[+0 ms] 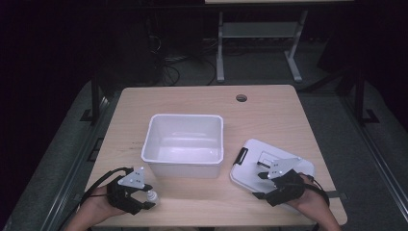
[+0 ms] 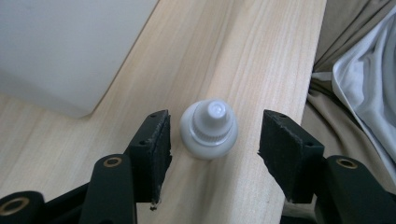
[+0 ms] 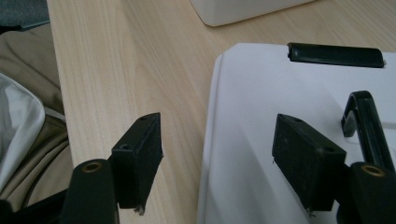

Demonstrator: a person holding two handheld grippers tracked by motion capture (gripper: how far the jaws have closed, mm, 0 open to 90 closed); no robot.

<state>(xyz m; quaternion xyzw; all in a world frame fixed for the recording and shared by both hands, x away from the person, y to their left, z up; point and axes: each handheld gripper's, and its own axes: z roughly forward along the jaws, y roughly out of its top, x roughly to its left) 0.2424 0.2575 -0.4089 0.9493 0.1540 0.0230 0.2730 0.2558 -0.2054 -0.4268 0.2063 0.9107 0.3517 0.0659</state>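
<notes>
Left gripper (image 2: 214, 140): jaws apart, matte black foam pads (image 2: 156, 140) with frayed edges, set either side of a small bottle (image 2: 209, 129) without touching it; gap on both sides, wider at the pad nearer the worktop edge. Bottle: white plastic, round body, ribbed collar, conical cap; upright on the worktop (image 2: 243, 56), near its front edge and just in front of the tub's near-left corner. Worktop: pale wood-grain laminate, smooth, rounded corners, one cable hole (image 1: 241, 98) at the back. Tub (image 1: 184, 143): white glossy plastic, rectangular, rounded corners, open top, mid-worktop. Right gripper (image 3: 217, 154): open, holding nothing; one jaw over bare wood, the other over the lid (image 3: 289, 121), straddling its edge. Lid: flat white plastic, rounded rim, black latch (image 3: 335, 54); lies right of the tub, well apart from the bottle.
</notes>
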